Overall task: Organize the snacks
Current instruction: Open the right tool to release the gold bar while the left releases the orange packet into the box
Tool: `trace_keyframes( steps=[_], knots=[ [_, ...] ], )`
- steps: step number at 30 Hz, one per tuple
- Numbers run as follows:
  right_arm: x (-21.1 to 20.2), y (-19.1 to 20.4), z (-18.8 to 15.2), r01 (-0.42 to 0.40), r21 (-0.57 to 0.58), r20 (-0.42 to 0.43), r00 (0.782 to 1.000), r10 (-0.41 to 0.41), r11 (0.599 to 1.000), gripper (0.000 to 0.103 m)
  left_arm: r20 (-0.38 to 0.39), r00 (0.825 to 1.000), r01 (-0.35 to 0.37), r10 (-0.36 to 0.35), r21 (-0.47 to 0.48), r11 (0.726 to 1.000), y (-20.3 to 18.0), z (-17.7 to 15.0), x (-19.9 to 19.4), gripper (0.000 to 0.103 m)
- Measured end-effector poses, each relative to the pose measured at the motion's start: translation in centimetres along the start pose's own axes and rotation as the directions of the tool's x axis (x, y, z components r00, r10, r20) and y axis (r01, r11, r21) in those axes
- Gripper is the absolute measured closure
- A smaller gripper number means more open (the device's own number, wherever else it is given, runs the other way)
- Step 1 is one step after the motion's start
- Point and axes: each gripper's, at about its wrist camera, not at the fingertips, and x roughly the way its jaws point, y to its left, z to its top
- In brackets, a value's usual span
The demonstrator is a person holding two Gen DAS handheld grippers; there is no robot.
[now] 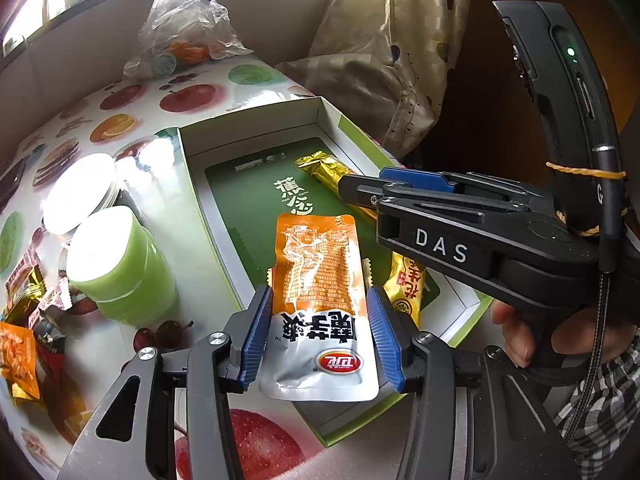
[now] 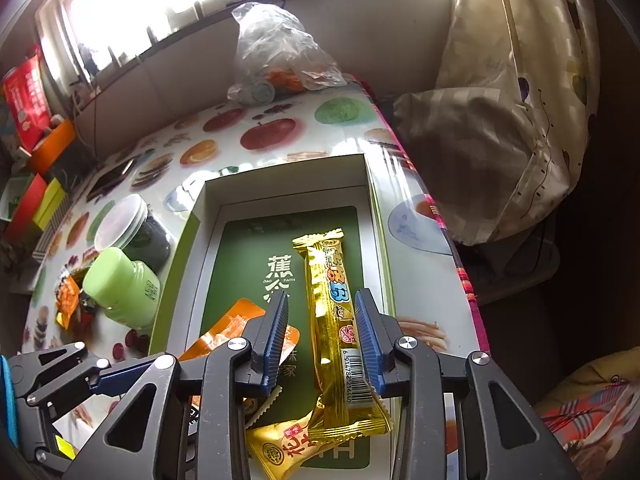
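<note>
Two handheld grippers over an open box (image 1: 256, 120) on a fruit-print table (image 1: 132, 108).

Left gripper (image 1: 318, 332), seen from its own wrist camera: blue pads pressed against both sides of an orange-and-silver pouch (image 1: 316, 280), clamped and held above the near end of the box, orange half pointing away over the green insert (image 1: 248, 196).

Right gripper (image 2: 321, 332), seen from its wrist camera: jaws parted, pads either side of a long gold bar (image 2: 328, 320) and apparently clear of the wrapper. Bar lying lengthwise on the insert inside the box, near end resting across a smaller yellow packet (image 2: 280, 444) at the box's near edge. Orange pouch (image 2: 232, 320) visible just left of the bar, beside the left pad.

Left of the box on the table: a pale green jar (image 1: 120, 268) on its side, a dark jar with a clear lid (image 2: 132, 232) just behind it, and a loose heap of small wrapped snacks (image 1: 28, 320) nearer the table edge. At the far end, a crumpled clear plastic bag (image 1: 184, 24). Beside the table on the right, a cream patterned curtain (image 2: 508, 100).
</note>
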Motion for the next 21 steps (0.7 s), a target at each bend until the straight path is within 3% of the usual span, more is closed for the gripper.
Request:
trace_keyframes(
  steps=[7, 21],
  knots=[
    [-2.2, -0.2, -0.3, -0.002, 0.039, 0.051, 0.999, 0.0, 0.999, 0.064, 0.034, 0.999, -0.001, 0.001, -0.011, 1.0, -0.1, -0.3, -1.3, 0.046],
    [-5.9, 1.9, -2.0, -0.002, 0.051, 0.105, 0.994, -0.004, 0.999, 0.062, 0.107, 0.994, -0.031, 0.034, -0.033, 0.999, -0.2, -1.8, -5.4, 0.046]
  ],
)
